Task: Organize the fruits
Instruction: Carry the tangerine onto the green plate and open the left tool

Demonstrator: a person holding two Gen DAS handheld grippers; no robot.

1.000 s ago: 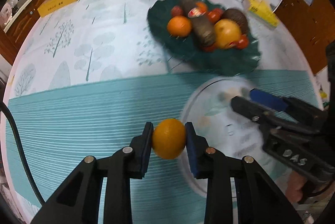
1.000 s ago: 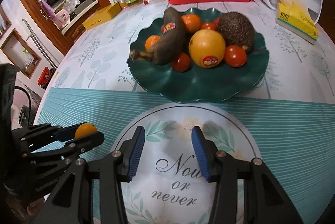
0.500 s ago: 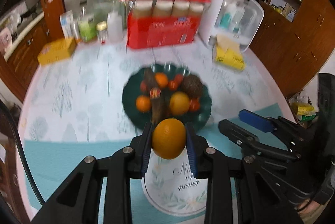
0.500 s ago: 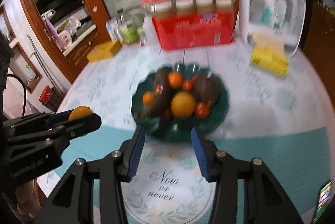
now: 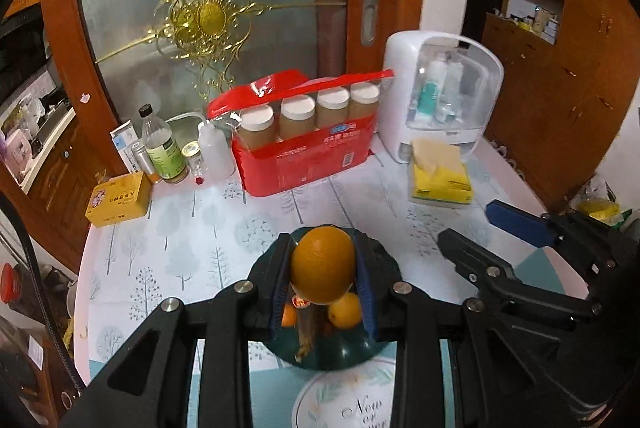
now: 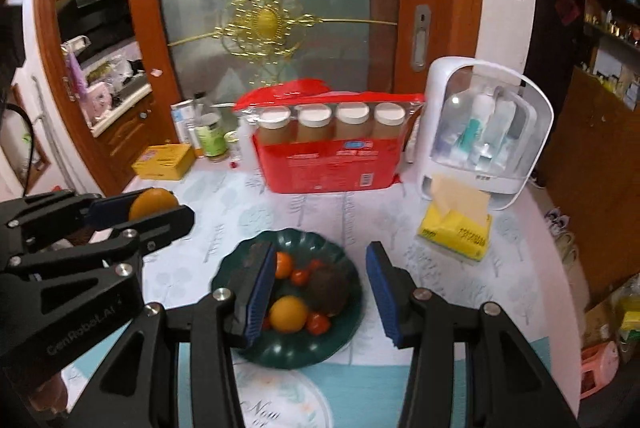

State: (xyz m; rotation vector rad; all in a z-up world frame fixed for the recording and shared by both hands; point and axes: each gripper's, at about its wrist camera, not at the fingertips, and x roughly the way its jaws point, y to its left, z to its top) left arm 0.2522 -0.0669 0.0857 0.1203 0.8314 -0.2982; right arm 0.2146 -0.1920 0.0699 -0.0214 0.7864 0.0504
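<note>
A round table [image 6: 520,268] is spreading out below both claws, its cloth printed with pale trees. At its far edge, well beyond the claws, a red pack [image 5: 304,156] of jars is standing beside a white dispenser [image 6: 484,132], with a yellow tissue pack [image 6: 456,228] lying just in front of that.

Directly below and ahead of the claws, a dark green plate [image 6: 332,344] is holding the sorted fruit: a large orange fruit, small red ones, a brown rough-skinned one and a dark banana (half hidden behind the right claw's left finger).

The left claw [image 5: 323,284] is clamping an orange [image 5: 322,270] between its blue pads, high above the table and seemingly right over the plate. The right claw [image 6: 320,302] is hanging beside it with its jaws wide apart and nothing between them.

The likely next step is lowering the orange onto the plate, and the risks are appearing plain. The plate is already looking crowded, so a release from this height could be sending the round fruit bouncing off its neighbours and rolling across the table. A descent that is too steep could be pressing the fingers into the soft red fruit, and the two claws, sitting close together, could be knocking each other.
</note>
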